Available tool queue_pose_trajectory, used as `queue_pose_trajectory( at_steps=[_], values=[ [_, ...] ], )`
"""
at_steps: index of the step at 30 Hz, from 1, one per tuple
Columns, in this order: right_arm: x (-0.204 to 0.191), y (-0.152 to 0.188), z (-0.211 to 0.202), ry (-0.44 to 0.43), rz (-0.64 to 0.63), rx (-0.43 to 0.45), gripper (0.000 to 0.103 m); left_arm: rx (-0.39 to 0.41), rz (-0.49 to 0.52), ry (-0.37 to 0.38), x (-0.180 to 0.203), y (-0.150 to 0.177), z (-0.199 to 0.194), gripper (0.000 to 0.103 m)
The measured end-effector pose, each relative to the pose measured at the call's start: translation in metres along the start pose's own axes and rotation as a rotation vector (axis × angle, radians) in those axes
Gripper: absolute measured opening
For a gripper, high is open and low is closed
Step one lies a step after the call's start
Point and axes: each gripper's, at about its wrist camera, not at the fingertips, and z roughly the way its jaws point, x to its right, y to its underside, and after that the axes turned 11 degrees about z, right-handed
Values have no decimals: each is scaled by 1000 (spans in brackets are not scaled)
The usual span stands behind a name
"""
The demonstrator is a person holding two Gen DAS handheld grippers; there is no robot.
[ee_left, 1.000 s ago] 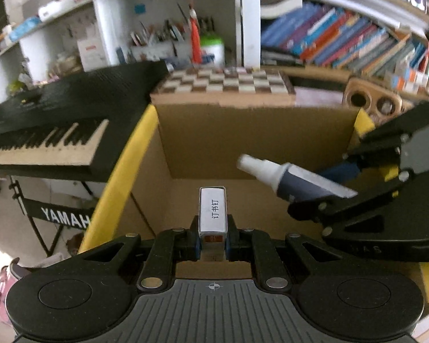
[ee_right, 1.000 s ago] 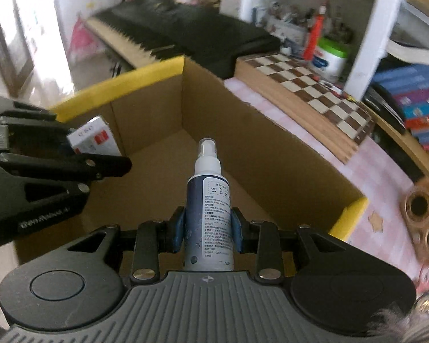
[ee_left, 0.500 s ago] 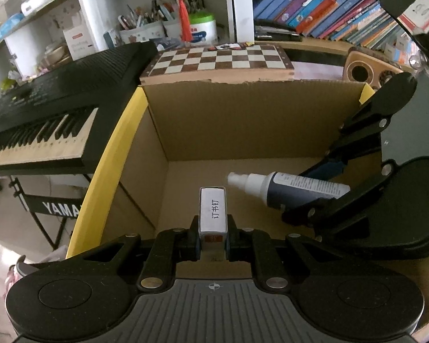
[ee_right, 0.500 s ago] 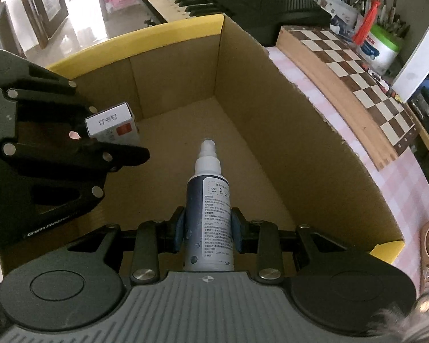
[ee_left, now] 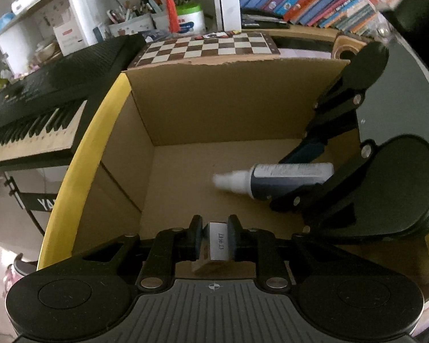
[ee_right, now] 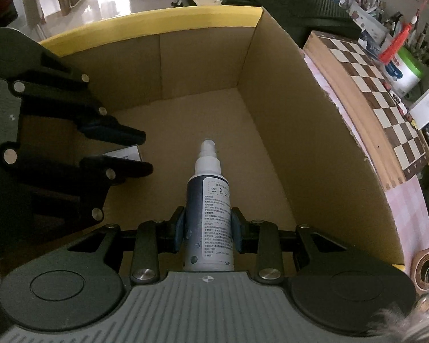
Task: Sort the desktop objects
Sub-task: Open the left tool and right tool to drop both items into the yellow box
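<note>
Both claws are hanging inside the cardboard box. The left claw has just been easing apart — the small staple box is sitting tilted between its pads. The right claw is clenching the spray bottle above the box floor.

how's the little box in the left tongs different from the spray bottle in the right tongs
The small box is flat-sided and white-labelled; the spray bottle is round, dark with a white nozzle. The bottle reaches well past its tongs; the box is short and sits tilted between its own. The right tongs clamp the bottle, while the left tongs have just been opening around the box. Both are over the cardboard box.
</note>
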Motion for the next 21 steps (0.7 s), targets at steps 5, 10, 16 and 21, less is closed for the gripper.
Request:
queue_pose_trajectory(
  at_steps=[5, 10, 16, 21],
  values=[
    [4, 2, -6, 14, 45, 63, 40, 50, -27, -48, -5, 2, -11, 37],
    [9, 8, -22, 48, 139, 168, 44, 150, -88, -81, -12, 6, -36, 62],
    [5, 24, -55, 92, 233, 294, 44, 258, -116, -127, -12, 9, -69, 71],
    [-1, 42, -90, 129, 358, 416, 45, 338, -156, -156, -12, 17, -95, 82]
  ],
)
